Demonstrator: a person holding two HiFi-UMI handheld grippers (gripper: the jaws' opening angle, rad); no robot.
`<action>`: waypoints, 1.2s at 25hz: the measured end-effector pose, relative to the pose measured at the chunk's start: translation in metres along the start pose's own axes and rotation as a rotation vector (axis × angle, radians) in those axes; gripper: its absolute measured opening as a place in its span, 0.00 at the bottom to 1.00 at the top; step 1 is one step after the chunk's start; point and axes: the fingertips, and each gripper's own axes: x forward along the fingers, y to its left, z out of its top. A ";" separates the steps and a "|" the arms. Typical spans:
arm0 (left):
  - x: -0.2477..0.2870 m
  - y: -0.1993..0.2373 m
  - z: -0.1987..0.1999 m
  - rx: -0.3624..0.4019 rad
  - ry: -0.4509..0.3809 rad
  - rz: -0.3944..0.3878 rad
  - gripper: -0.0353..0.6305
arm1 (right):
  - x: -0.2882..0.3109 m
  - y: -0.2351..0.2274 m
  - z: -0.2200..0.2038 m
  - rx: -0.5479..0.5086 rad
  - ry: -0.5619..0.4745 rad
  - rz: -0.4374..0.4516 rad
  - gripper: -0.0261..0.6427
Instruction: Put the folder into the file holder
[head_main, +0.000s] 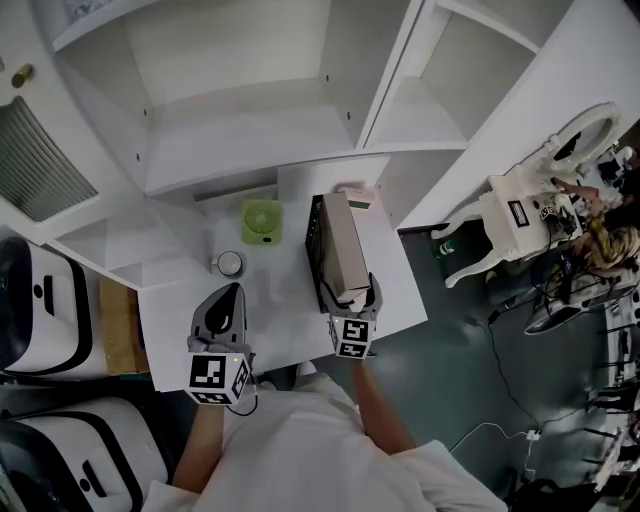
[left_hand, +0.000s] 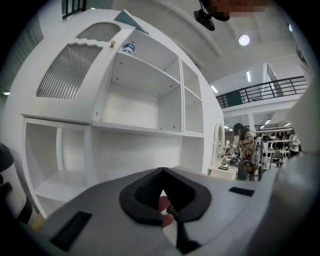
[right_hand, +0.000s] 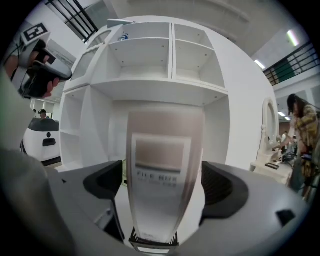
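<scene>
Standing wide apart, the right claw (head_main: 351, 295) straddles the folder (head_main: 345, 240) without clamping it. The folder is upright in the black file holder (head_main: 314, 245) on the table (head_main: 395, 280). The left claw (head_main: 231, 292) is closed and empty. Beyond and left of the holder are a white cup (head_main: 229, 263) and a green round item (head_main: 261, 220), then the shelving (head_main: 250, 130).

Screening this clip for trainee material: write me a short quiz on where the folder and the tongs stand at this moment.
1. True or false: the folder stands in the black file holder.
2. What is between the right tongs? A) a stapler B) the folder C) nothing
3. Fill in: the left tongs are ____.
Key: 1 true; 2 B; 3 shut.
</scene>
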 end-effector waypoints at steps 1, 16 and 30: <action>-0.002 0.000 0.001 -0.006 -0.003 -0.002 0.04 | -0.005 -0.003 0.012 -0.004 -0.006 -0.012 0.74; -0.038 0.013 0.015 -0.023 -0.047 -0.054 0.04 | -0.104 0.013 0.183 0.010 -0.113 -0.115 0.04; -0.136 -0.043 0.023 -0.004 -0.119 -0.077 0.04 | -0.223 0.055 0.206 -0.004 -0.184 -0.031 0.04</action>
